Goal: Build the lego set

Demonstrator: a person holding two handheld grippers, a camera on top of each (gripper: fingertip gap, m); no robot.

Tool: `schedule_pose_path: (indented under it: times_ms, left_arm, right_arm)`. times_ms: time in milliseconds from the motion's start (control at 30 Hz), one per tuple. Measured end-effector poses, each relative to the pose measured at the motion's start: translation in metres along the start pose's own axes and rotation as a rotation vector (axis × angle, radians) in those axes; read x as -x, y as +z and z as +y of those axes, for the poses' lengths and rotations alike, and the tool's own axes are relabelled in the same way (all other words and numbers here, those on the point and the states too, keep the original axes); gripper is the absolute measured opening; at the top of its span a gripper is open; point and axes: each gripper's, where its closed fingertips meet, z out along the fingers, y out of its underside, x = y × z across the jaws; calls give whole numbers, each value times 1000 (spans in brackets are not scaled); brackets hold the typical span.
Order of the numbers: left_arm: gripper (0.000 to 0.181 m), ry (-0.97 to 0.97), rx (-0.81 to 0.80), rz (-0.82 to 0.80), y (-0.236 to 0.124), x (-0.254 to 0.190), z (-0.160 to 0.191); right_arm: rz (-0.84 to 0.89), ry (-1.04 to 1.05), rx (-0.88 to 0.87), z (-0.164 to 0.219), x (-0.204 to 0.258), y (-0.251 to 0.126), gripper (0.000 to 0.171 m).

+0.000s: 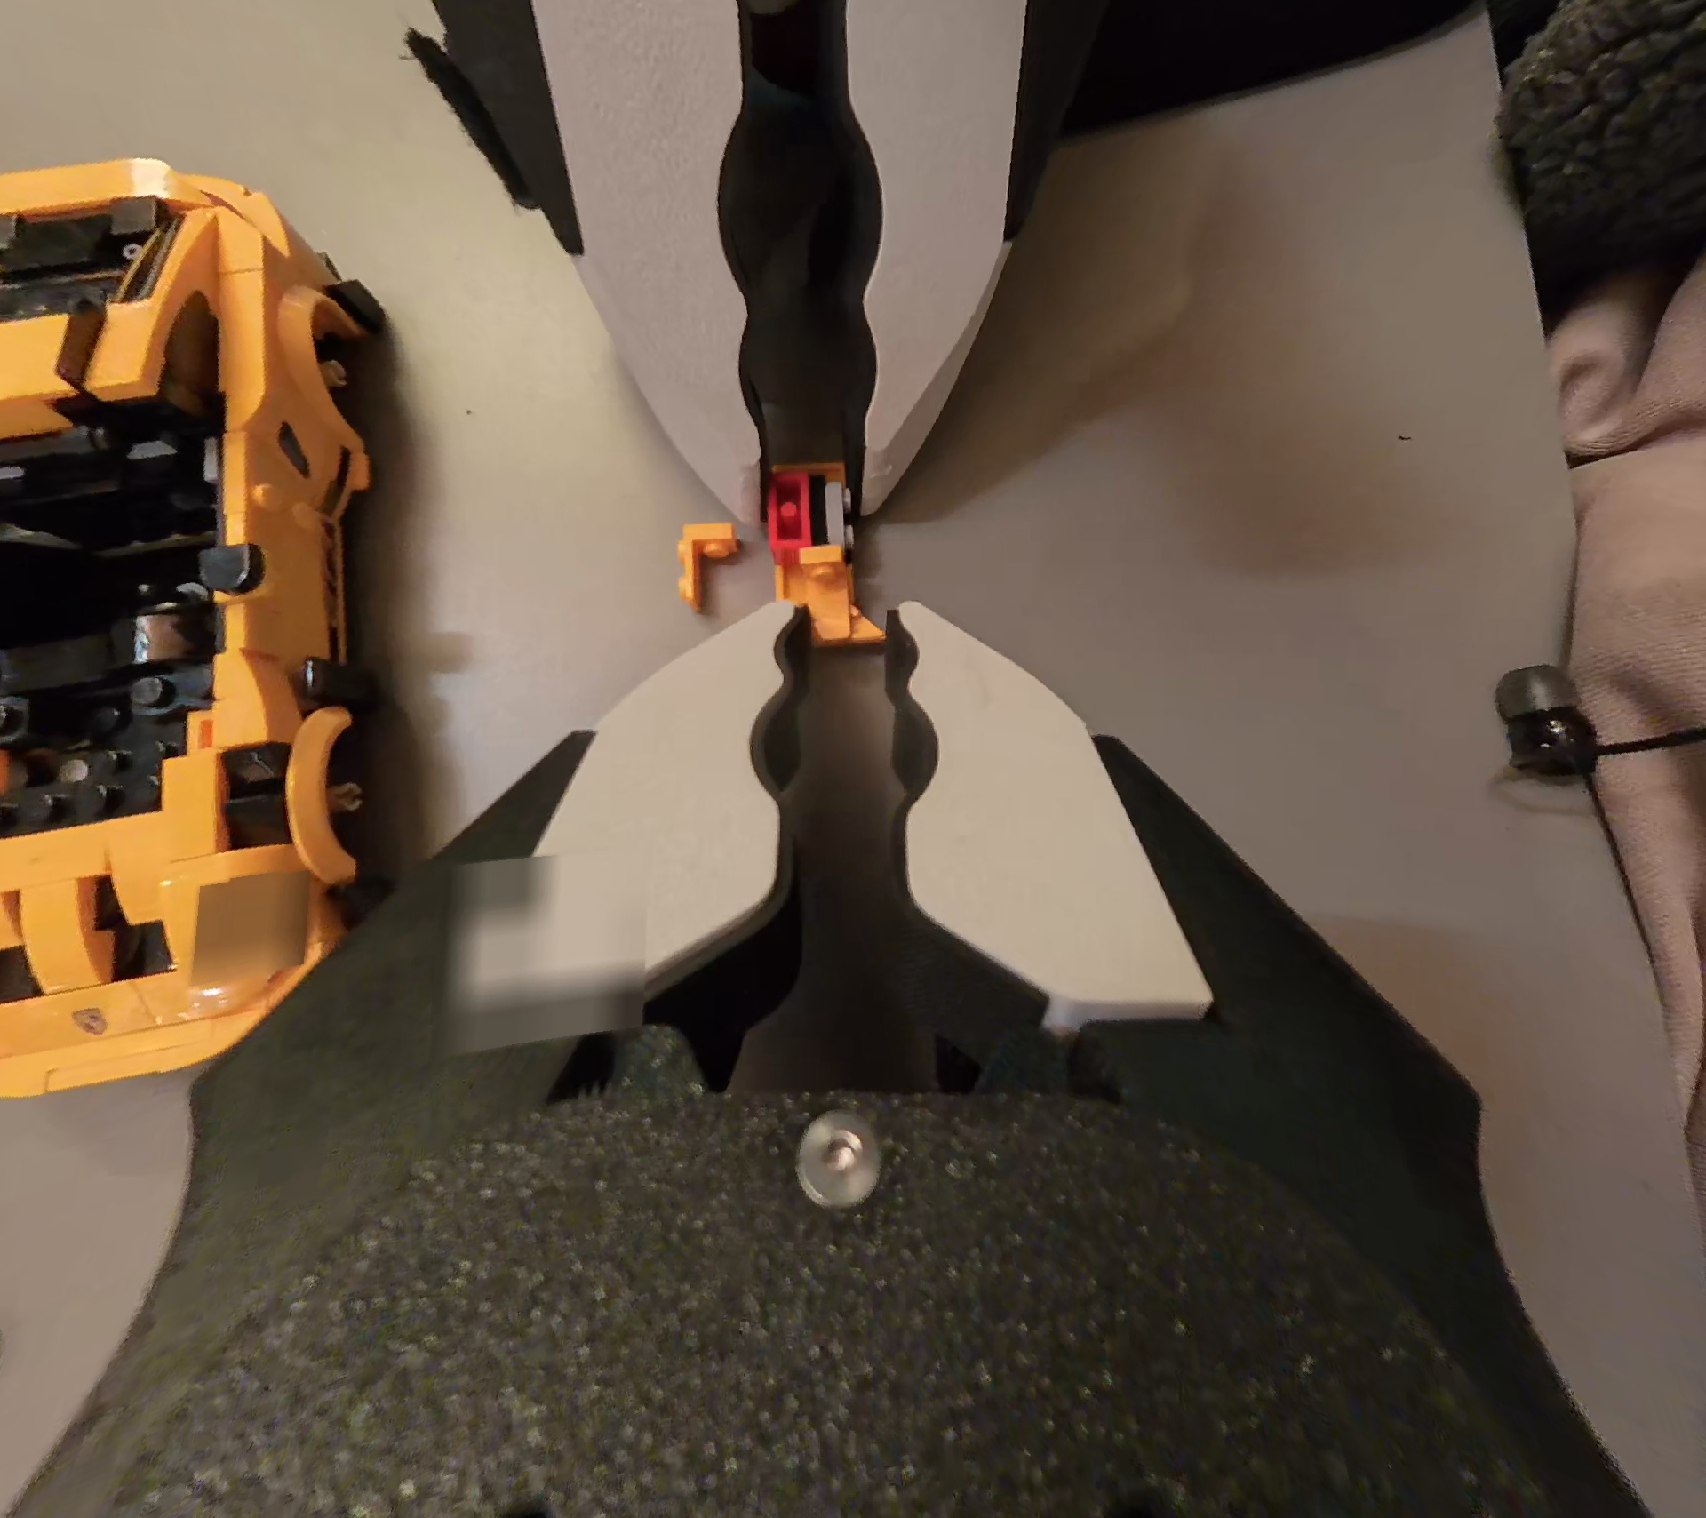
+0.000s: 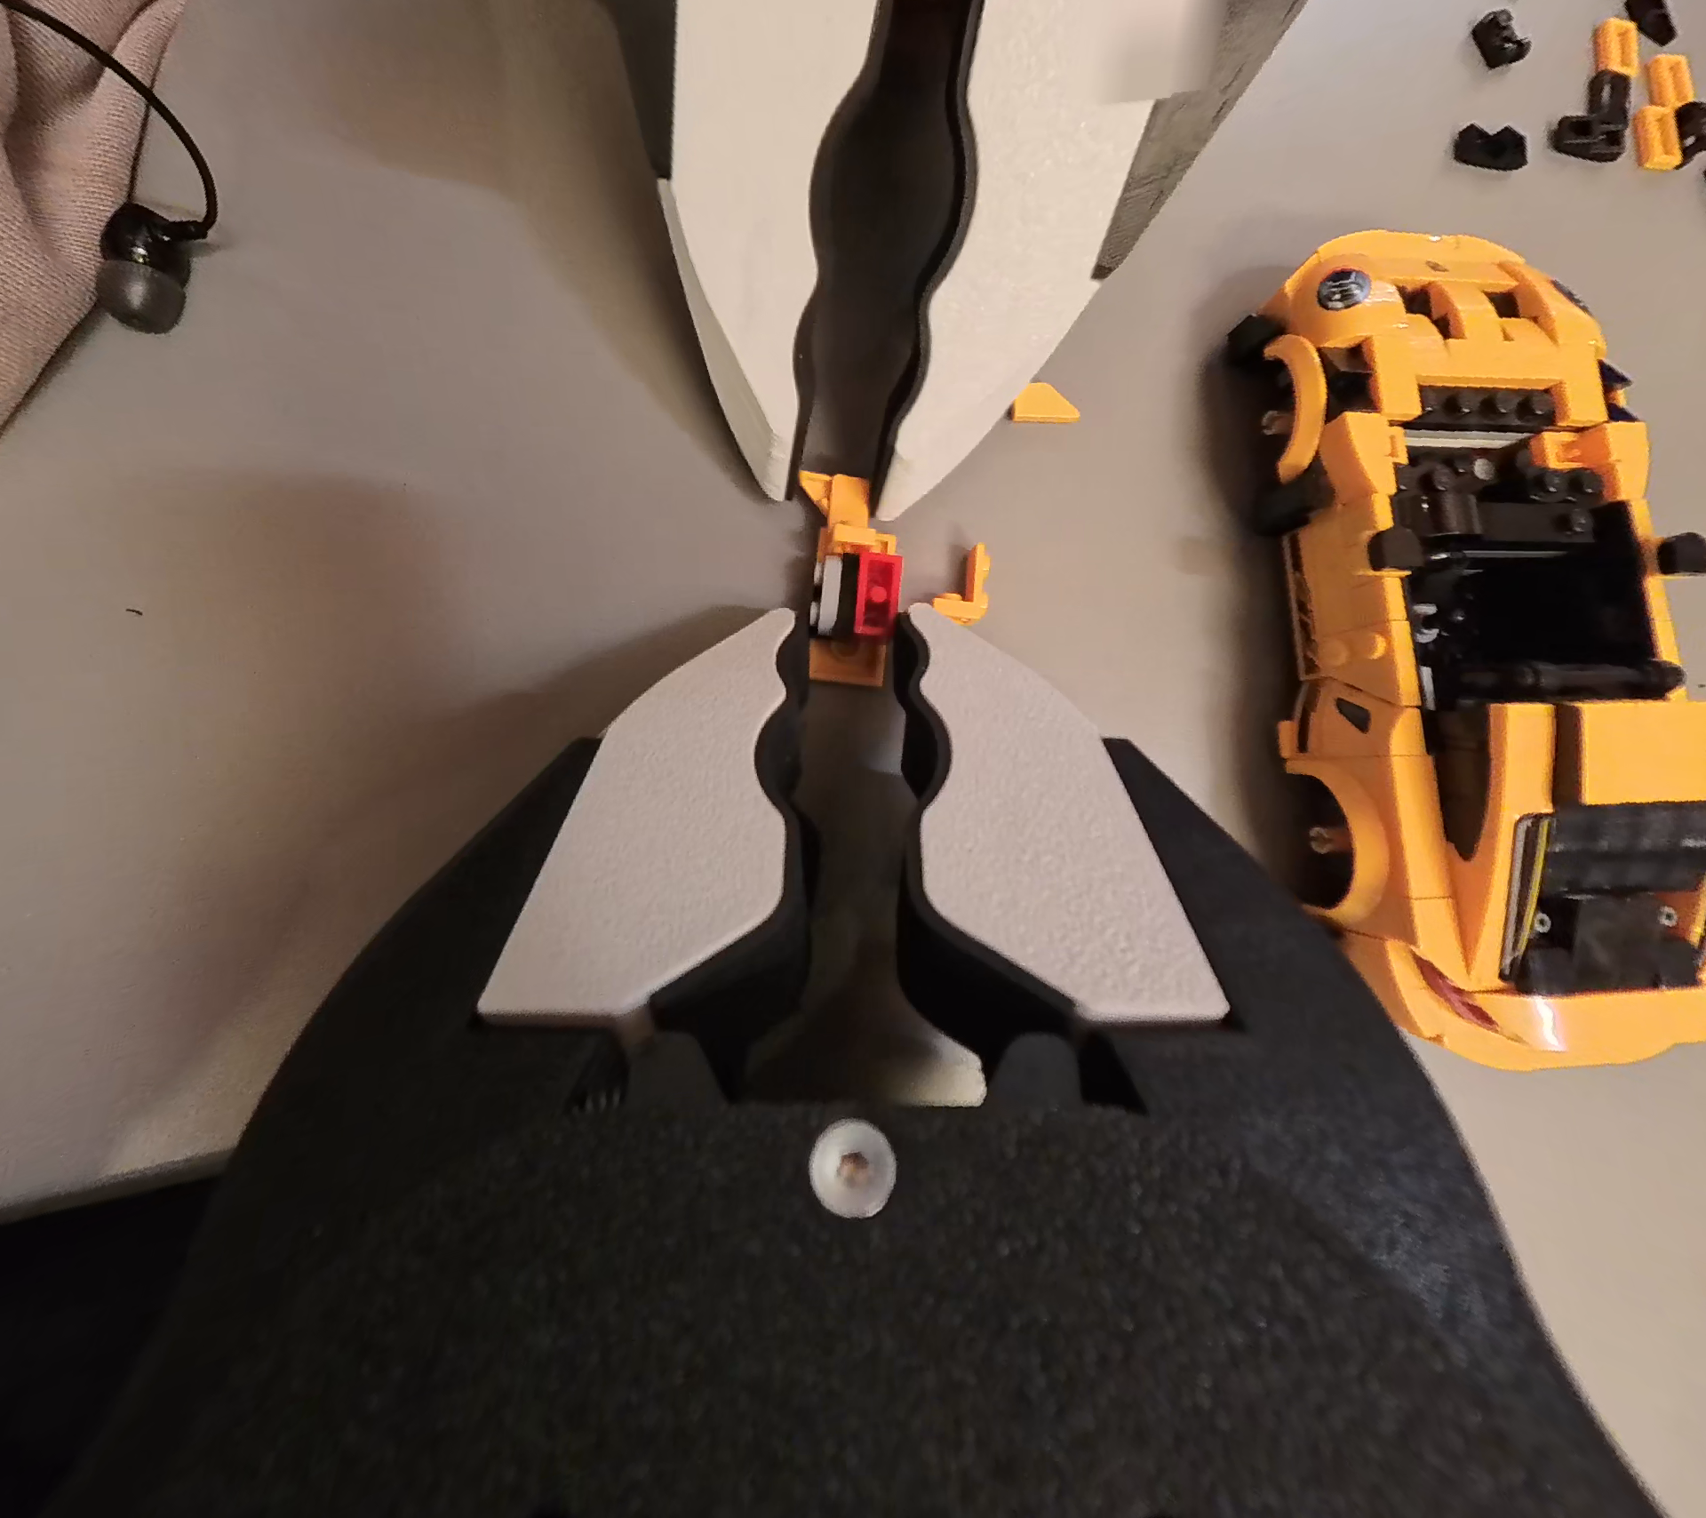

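Orange car body (image 2: 1477, 643) largely assembled, cabin unfinished. Small orange-red sub-assembly (image 1: 812, 550) pinched between left gripper (image 1: 845, 624) and right gripper (image 2: 849, 633), both clenched on it. Loose pieces (image 2: 1606, 79) unplaced.

Your two wrist cameras look steeply down at the bench (image 1: 1154, 550) from close above, facing each other; both share the small brick assembly (image 1: 817, 550) and orange car (image 2: 1477, 643).

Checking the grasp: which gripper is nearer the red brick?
Right. The right gripper clamps the assembly at the red brick; the left gripper holds its orange end, farther off.
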Motion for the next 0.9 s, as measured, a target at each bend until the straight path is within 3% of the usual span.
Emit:
schedule_pose_path:
  times_ms: [500, 667, 900]
  left_arm:
    - [21, 23, -8, -16, -1, 1, -2]
    - [1, 109, -84, -32, -13, -3, -16]
    - [0, 187, -4, -79, -1, -3, -7]
  right_arm:
    - [-3, -1, -3, 0, 0, 0, 17]
    - [-1, 4, -3, 0, 0, 0, 17]
    - [1, 2, -1, 0, 0, 0, 17]
